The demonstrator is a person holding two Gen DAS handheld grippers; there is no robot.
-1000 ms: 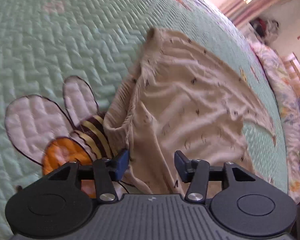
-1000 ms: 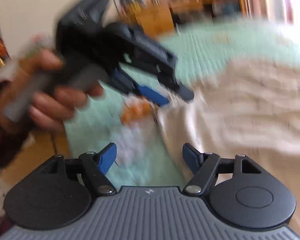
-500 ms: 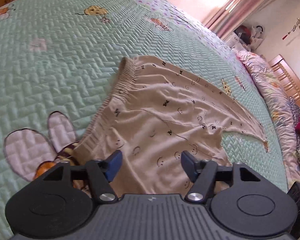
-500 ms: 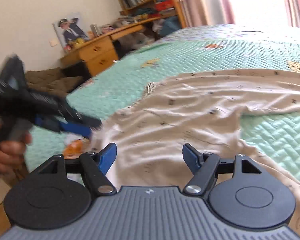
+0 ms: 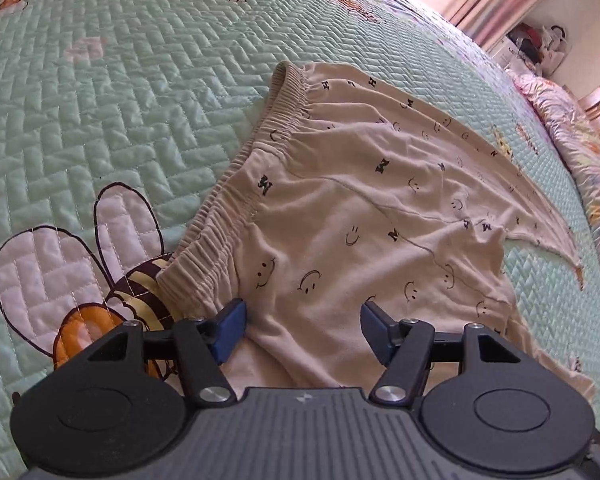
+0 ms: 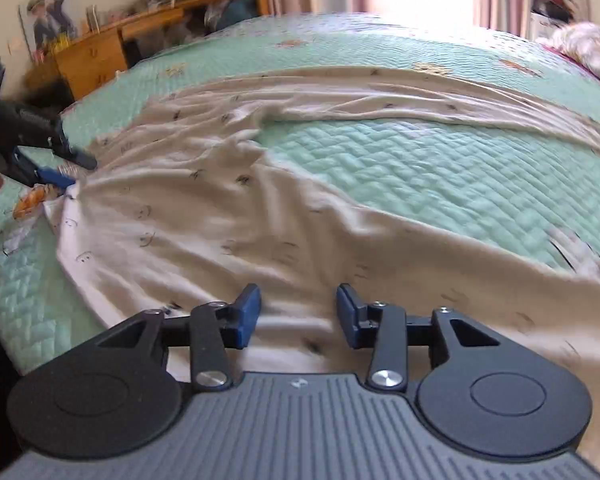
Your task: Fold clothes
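I see beige smiley-print trousers (image 5: 360, 208) spread on the bed's green quilt (image 5: 100, 100), waistband near its edge. My left claw (image 5: 303, 330) and right claw (image 6: 298, 314) hover spread above the cloth, pinching nothing.

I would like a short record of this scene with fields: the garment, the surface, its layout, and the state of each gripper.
garment: beige cotton trousers printed with small smiley faces and letters, with an elastic waistband
surface: mint-green quilted bedspread with a bee picture
layout: trousers spread flat, legs apart in a V, not yet folded
left gripper: open, low over the waistband end
right gripper: open, over one trouser leg
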